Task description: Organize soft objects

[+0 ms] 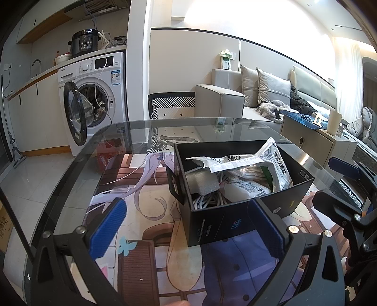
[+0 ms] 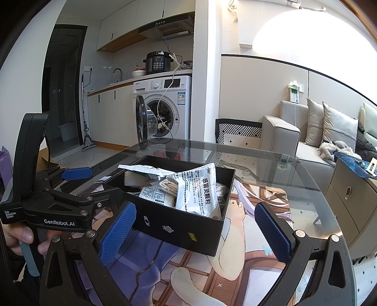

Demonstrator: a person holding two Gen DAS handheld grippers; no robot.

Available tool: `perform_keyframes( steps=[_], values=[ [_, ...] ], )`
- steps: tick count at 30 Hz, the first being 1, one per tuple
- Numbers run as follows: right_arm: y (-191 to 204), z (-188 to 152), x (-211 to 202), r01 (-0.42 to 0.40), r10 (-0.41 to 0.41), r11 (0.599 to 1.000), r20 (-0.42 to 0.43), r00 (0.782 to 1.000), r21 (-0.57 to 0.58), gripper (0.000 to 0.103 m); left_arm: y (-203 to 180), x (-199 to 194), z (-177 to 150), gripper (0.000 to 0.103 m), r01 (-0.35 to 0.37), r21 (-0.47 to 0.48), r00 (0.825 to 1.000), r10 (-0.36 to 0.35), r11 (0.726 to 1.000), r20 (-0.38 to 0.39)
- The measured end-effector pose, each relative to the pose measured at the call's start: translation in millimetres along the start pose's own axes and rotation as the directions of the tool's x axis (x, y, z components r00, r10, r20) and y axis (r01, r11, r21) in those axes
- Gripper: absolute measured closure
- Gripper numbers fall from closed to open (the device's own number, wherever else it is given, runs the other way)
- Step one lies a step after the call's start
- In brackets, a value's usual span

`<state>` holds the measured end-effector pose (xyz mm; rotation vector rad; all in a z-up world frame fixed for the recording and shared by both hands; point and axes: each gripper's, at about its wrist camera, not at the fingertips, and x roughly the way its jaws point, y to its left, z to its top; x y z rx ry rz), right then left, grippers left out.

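Hovering left gripper [image 1: 188, 226], right gripper [image 2: 195, 233] (fingers spread), facing box [image 2: 188, 226]

A white front-loading washing machine [image 2: 165, 108] stands with its door open under a pale kitchen counter [image 2: 110, 86], a black pressure cooker [image 2: 158, 61] on top. To the right, a beige sofa [image 1: 221, 98] with grey cushions [image 1: 273, 88] lines the cream wall. Strong daylight glares from a window [image 1: 278, 21]. The floor [image 1: 35, 179] is pale tile.

glass table [image 1: 132, 131] over an anime print mat [image 2: 247, 235], washing machine [image 1: 99, 94] with door open, rice cooker [image 2: 159, 61] on top, grey sofa [image 1: 226, 98] with cushions [image 1: 271, 87]
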<state>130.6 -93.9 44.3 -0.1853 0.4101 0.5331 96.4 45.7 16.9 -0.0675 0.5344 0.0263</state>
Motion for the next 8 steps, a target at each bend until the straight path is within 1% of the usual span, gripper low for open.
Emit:
perform_keyframes(
  steps=[8],
  values=[
    [0.2,0.9,-1.7,-0.001,0.001,1.000,-0.003,1.000,0.000,0.001,0.6,0.8,-0.3,0.000,-0.002,-0.003,1.000,0.002,1.000,0.000]
  ],
)
